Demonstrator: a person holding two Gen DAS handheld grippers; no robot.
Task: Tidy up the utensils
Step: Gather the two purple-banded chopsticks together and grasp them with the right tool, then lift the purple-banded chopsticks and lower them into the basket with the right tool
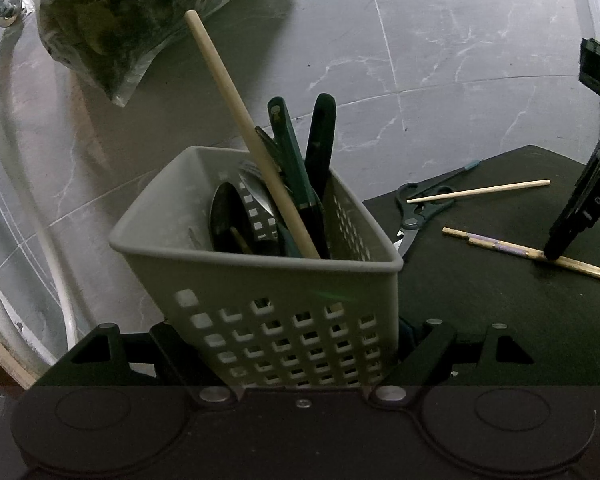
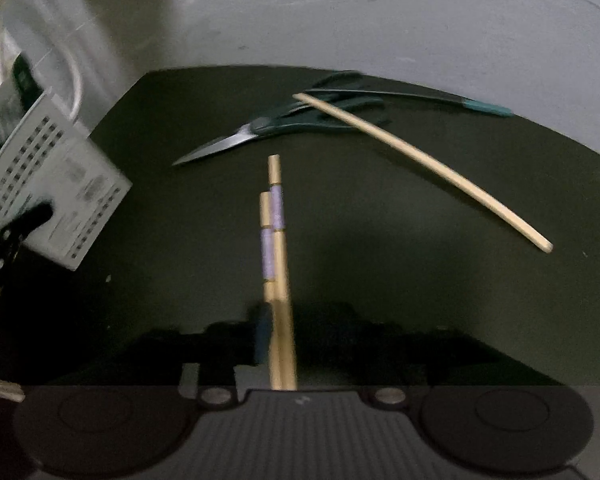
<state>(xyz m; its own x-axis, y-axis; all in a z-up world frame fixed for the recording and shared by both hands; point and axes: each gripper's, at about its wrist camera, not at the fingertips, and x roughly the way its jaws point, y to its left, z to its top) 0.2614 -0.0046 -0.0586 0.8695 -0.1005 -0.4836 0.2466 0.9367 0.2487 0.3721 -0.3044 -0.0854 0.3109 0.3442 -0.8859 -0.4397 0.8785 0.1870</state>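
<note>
My left gripper (image 1: 300, 332) is shut on a grey perforated basket (image 1: 260, 276), one finger on each side wall. A long wooden stick (image 1: 244, 128), green-handled utensils (image 1: 288, 148) and spoons stand in the basket. On the black mat (image 1: 500, 320) lie scissors (image 1: 416, 208), a plain chopstick (image 1: 480, 191) and a purple-banded chopstick pair (image 1: 496, 246). The right gripper (image 1: 580, 200) points down with its tip at that pair. In the right wrist view the banded pair (image 2: 274, 220) runs between the open jaws of my right gripper (image 2: 284, 340). The scissors (image 2: 284, 124), the plain chopstick (image 2: 420, 164) and the basket (image 2: 52, 192) show there too.
A crumpled plastic bag (image 1: 108, 20) of dark greens lies behind the basket on the grey marble-pattern floor. A white hose (image 1: 4, 152) and a tap (image 1: 0, 0) are at the far left. A thin tool with a teal tip (image 2: 488, 108) lies at the mat's far edge.
</note>
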